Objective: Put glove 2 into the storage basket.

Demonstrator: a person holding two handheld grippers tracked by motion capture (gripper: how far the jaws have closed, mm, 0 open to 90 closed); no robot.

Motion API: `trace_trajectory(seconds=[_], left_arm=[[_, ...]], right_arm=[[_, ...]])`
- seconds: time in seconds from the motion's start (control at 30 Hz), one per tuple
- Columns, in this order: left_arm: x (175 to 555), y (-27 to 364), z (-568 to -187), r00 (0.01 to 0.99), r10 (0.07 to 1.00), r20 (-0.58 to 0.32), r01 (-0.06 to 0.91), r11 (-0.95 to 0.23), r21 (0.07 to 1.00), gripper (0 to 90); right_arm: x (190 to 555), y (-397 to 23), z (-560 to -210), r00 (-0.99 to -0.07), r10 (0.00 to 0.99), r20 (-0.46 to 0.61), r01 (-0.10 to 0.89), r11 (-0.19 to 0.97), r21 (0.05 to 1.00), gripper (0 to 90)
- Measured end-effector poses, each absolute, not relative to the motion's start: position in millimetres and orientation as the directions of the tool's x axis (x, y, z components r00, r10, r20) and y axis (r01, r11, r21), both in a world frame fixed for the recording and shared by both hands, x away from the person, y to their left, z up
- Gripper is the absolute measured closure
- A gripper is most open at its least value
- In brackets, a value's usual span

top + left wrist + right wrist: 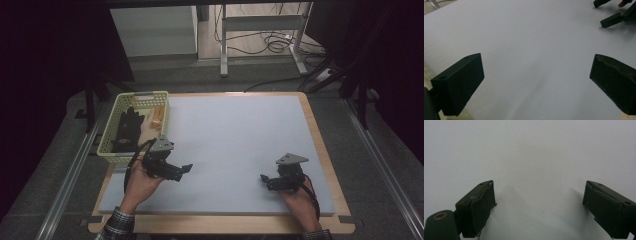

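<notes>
Left gripper [186, 168]: jaws wide apart, gripped nothing, rested on mat near front-left.
Right gripper [263, 178]: jaws wide apart, gripped nothing, on mat front-right, well apart from left.
Mat [235, 135]: pale grey, smooth, flat.
Basket [111, 131]: pale yellow lattice plastic, just beside left gripper.
Basket contents: black glove [128, 128], orange item [156, 117], dim, hard to identify.
Background: dark, cut off.

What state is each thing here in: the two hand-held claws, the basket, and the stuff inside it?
left gripper: open, holding nothing, low over the mat.
right gripper: open, holding nothing, low over the mat.
basket: upright at the mat's left edge, with things in it.
black glove: lying loose in the basket.
orange item: lying in the basket; too small to identify.
grey mat: flat, bare between the grippers.
</notes>
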State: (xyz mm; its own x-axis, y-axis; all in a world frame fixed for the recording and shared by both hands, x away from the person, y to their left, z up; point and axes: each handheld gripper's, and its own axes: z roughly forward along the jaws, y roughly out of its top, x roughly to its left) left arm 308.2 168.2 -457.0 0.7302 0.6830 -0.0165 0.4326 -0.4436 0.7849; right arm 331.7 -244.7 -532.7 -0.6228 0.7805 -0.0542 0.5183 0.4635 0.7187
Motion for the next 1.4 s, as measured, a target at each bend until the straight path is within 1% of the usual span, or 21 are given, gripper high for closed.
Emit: trace_trajectory(seconds=[0.3, 0.57, 0.77, 1.4], left_arm=[[303, 147, -461, 0.765, 0.644, -0.023, 0.407, -0.455, 0.792, 0.0], [299, 135, -474, 0.781, 0.623, -0.034, 0.404, -0.463, 0.789, 0.0], [296, 134, -488, 0.785, 0.617, -0.056, 0.416, -0.459, 0.785, 0.0], [289, 146, -532, 0.767, 0.639, -0.052, 0.46, -0.492, 0.74, 0.0]], right_arm=[[332, -245, -533, -0.623, 0.78, -0.055, 0.518, 0.464, 0.719, 10.3], [332, -245, -533, -0.623, 0.78, -0.055, 0.518, 0.464, 0.719, 10.3], [332, -245, -533, -0.623, 0.78, -0.055, 0.518, 0.464, 0.719, 10.3], [332, -245, -533, -0.623, 0.78, -0.057, 0.517, 0.465, 0.719, 10.3]])
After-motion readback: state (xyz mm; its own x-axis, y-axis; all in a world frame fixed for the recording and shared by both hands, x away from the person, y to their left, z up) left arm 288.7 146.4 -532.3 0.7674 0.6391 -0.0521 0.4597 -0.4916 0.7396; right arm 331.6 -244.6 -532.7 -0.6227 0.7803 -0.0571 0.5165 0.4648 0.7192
